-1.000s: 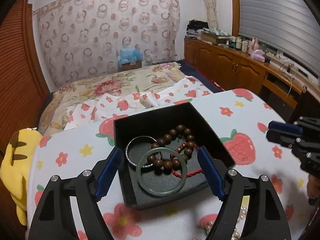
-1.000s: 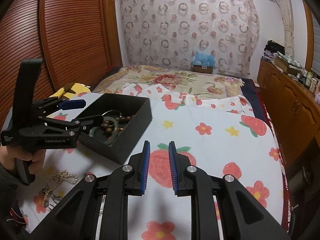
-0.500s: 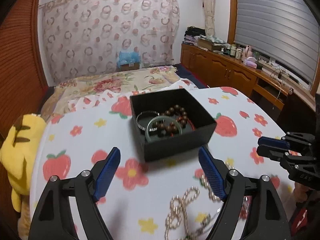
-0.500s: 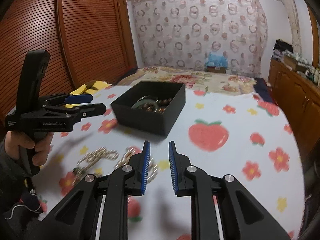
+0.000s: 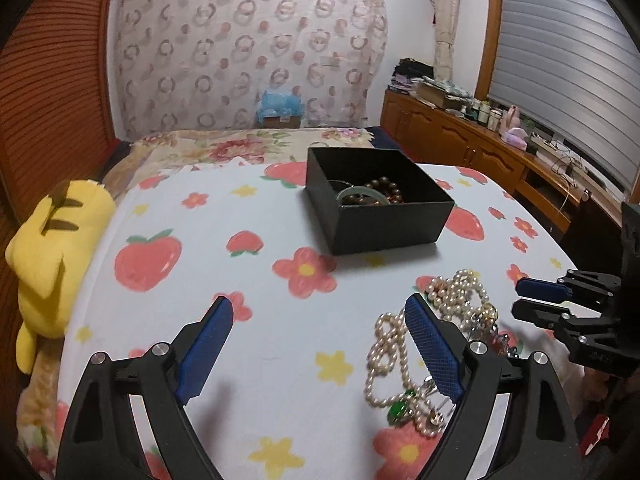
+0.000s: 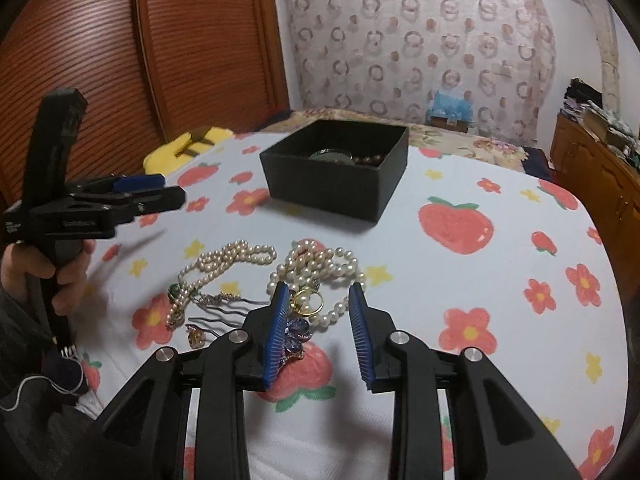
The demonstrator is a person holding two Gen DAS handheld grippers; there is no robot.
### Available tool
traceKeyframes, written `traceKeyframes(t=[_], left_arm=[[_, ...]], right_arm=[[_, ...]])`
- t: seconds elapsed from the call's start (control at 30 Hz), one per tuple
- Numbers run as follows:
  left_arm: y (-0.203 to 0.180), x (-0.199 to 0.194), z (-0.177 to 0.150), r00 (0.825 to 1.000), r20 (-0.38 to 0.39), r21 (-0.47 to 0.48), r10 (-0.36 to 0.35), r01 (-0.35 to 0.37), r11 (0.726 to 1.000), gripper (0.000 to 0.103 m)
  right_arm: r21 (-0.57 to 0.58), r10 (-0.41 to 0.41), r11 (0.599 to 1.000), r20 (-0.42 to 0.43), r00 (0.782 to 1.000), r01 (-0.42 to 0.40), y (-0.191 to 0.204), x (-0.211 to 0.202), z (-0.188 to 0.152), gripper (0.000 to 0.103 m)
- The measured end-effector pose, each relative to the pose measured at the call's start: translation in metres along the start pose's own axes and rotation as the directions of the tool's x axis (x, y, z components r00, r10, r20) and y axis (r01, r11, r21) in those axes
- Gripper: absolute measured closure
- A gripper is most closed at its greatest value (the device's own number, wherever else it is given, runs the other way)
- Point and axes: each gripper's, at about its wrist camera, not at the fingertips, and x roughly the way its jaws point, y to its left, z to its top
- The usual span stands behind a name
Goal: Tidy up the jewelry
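A black jewelry box (image 5: 380,208) stands on the strawberry-print cloth (image 5: 208,272), holding a green bangle (image 5: 362,195) and a brown bead bracelet (image 5: 386,190); the box also shows in the right wrist view (image 6: 336,176). A pile of pearl necklaces (image 6: 316,268) with a gold ring (image 6: 308,300), a purple brooch (image 6: 296,332) and hair combs (image 6: 220,308) lies in front of it. My right gripper (image 6: 318,300) is open, low over the pile, its fingers on either side of the ring. My left gripper (image 5: 316,316) is open and empty, left of the pearls (image 5: 460,292).
A yellow plush toy (image 5: 52,240) lies at the cloth's left edge. A bed with floral cover (image 5: 224,148) is behind. Wooden cabinets (image 5: 472,148) with clutter run along the right wall. A wooden louvred door (image 6: 120,60) is on the left.
Both grippers have pulled back from the box toward the pearl pile. My right gripper has opened from shut and come down over the jewelry. My left gripper stays open.
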Motion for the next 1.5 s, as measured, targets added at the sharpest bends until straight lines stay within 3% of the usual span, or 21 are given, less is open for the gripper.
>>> traceKeyframes(t=[0.07,0.73,0.87,1.1,1.5], left_arm=[[0.005,-0.001,-0.003,1.0,-0.005,-0.019,-0.006,0.006,1.0,0.019],[0.003,-0.009,-0.016,0.998,-0.014,-0.046,-0.053,0.053,0.998,0.018],[0.002,-0.008,-0.016,0.998,-0.016,-0.044,-0.052,0.052,0.998,0.018],[0.001,-0.007,-0.017,0.998,-0.02,-0.045,-0.052,0.051,0.998,0.018],[0.0,-0.003,-0.021,0.998,-0.029,-0.043,-0.055,0.054,0.998,0.018]], right_arm=[[-0.009,-0.015,1.0,-0.019,1.0,0.015,0.0,0.006,0.003,0.079],[0.021,0.069,0.998,-0.118,0.991,-0.067,0.001,0.033,0.008,0.079],[-0.004,0.069,0.998,-0.131,0.989,-0.07,0.006,0.033,0.007,0.097],[-0.002,0.067,0.998,-0.121,0.99,-0.067,0.002,0.029,0.005,0.103],[0.004,0.051,0.999,-0.087,0.995,-0.051,-0.006,0.014,0.007,0.103]])
